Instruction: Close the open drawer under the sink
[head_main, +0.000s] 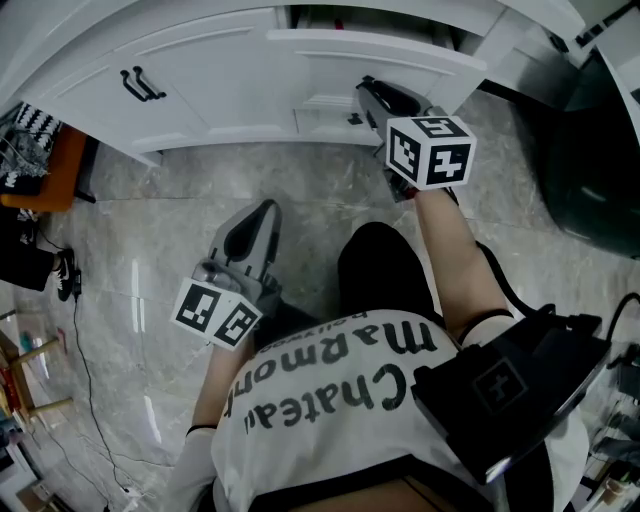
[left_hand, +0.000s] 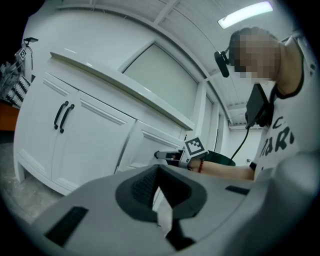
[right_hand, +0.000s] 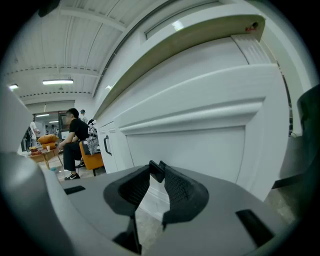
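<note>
- Two hand-held grippers: the left gripper (head_main: 264, 210) at centre frame of the head view, the right gripper (head_main: 366, 88) at upper right. Each carries one marker cube, left (head_main: 215, 312) and right (head_main: 430, 150).
- One drawer (head_main: 335, 62), standing out from the white cabinet (head_main: 90, 70) at the upper right of the head view.
- Two cabinet doors (head_main: 205, 65) at upper left, shut, with two black handles (head_main: 140, 83) side by side.
- Left gripper: jaw tips meet and nothing is between them. It hangs over the marble floor (head_main: 140, 240), well apart from the cabinet.
- Right gripper: jaw tips meet, with only a narrow slit behind them, and nothing is held. The tips sit right at the lower part of the drawer front, which fills that gripper's view. Contact cannot be confirmed.
- Drawer interior: only a dark gap shows behind the front panel at the top edge of the head view. Contents cannot be made out.
- One person sits on an orange chair (right_hand: 92, 159) at the left of the right gripper view, far off.
</note>
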